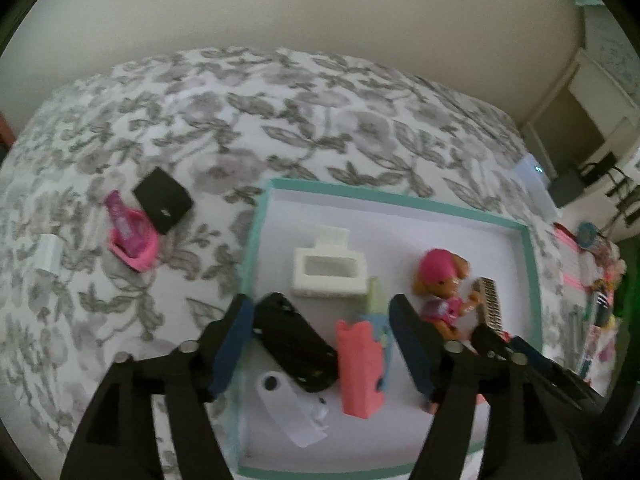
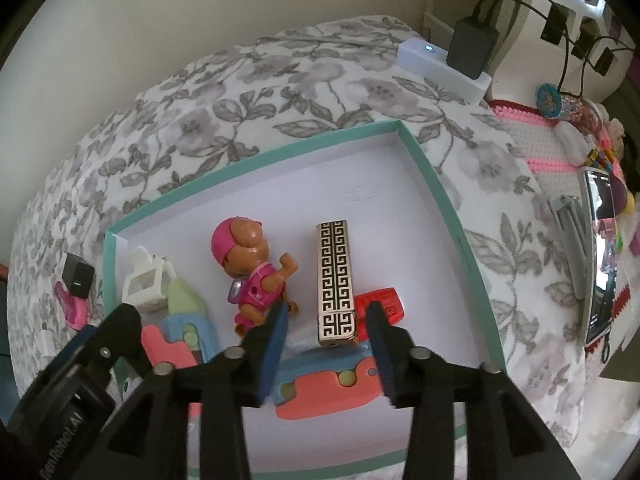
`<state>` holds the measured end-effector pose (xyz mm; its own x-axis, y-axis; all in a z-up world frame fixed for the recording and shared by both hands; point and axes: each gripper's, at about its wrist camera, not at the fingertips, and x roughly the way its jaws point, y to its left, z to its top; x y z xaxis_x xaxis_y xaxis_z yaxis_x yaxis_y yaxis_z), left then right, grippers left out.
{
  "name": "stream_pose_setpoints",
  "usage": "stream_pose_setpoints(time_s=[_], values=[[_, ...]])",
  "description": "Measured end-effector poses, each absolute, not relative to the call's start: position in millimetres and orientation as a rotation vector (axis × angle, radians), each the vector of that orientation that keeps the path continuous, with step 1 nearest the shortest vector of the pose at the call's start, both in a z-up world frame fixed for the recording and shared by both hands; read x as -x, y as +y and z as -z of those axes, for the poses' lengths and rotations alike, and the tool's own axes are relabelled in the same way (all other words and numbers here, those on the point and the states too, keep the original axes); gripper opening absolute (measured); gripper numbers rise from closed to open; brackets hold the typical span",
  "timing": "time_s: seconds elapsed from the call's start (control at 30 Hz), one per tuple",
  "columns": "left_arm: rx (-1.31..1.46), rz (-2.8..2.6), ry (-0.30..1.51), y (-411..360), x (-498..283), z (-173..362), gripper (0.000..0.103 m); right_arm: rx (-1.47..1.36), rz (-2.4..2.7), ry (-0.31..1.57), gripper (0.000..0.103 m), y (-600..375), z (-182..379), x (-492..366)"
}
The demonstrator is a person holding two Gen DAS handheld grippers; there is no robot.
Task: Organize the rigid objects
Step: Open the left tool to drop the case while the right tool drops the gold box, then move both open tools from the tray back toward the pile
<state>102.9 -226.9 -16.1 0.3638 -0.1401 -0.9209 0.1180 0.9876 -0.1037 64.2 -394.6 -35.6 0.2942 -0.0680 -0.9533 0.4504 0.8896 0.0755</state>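
Observation:
A teal-rimmed white box [image 1: 534, 276] [image 2: 448, 204] lies on the floral bed. It holds a white plastic frame [image 1: 329, 278], a pink-capped dog figure [image 1: 442, 280] [image 2: 250, 264], a black oblong case [image 1: 296, 346], a coral block [image 1: 360, 368] [image 2: 320, 392], a white piece [image 1: 288, 404], a red item [image 2: 380, 306] and a gold patterned bar [image 2: 335, 280]. My left gripper [image 1: 320, 312] is open above the black case and coral block. My right gripper [image 2: 326, 316] is open with the bar's near end between its fingers; contact unclear.
On the bedspread left of the box lie a black square block [image 1: 162, 200] [image 2: 78, 276], a pink toy [image 1: 130, 236] and a white piece [image 1: 46, 254]. A white charger hub [image 2: 440, 66] sits at the bed's far corner. A cluttered pink-trimmed mat [image 2: 560, 152] is on the right.

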Motion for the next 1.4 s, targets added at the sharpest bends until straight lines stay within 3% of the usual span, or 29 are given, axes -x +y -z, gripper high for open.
stream_pose_setpoints(time_s=[0.03, 0.13, 0.33, 0.43, 0.5, 0.67, 0.8, 1.0, 1.4], values=[[0.017, 0.147, 1.183, -224.5, -103.8, 16.6, 0.076, -0.354, 0.354, 1.232, 0.049, -393.6, 35.6, -64.6], [0.016, 0.09, 1.186, -215.9, -106.5, 19.9, 0.081, -0.339, 0.35, 1.234, 0.065, -391.3, 36.3, -66.0], [0.026, 0.006, 1.21, -201.3, -111.2, 30.7, 0.085, -0.312, 0.333, 1.249, 0.076, -386.9, 39.9, -69.0], [0.037, -0.023, 1.22, -195.6, -113.1, 33.3, 0.092, -0.299, 0.328, 1.252, 0.079, -385.1, 40.8, -69.7], [0.05, -0.036, 1.225, -191.7, -114.0, 33.8, 0.092, -0.288, 0.33, 1.25, 0.087, -384.2, 40.7, -69.8], [0.062, -0.065, 1.235, -186.1, -114.0, 35.3, 0.092, -0.276, 0.329, 1.247, 0.089, -383.3, 40.6, -70.7], [0.069, -0.076, 1.244, -183.1, -114.0, 37.4, 0.092, -0.265, 0.326, 1.249, 0.098, -382.5, 41.4, -71.5], [0.09, -0.099, 1.255, -176.5, -115.4, 39.5, 0.093, -0.246, 0.327, 1.246, 0.103, -380.0, 41.8, -71.8], [0.251, -0.227, 1.267, -119.9, -121.2, 39.9, 0.093, -0.233, 0.22, 1.204, 0.103, -347.9, 33.3, -77.3]])
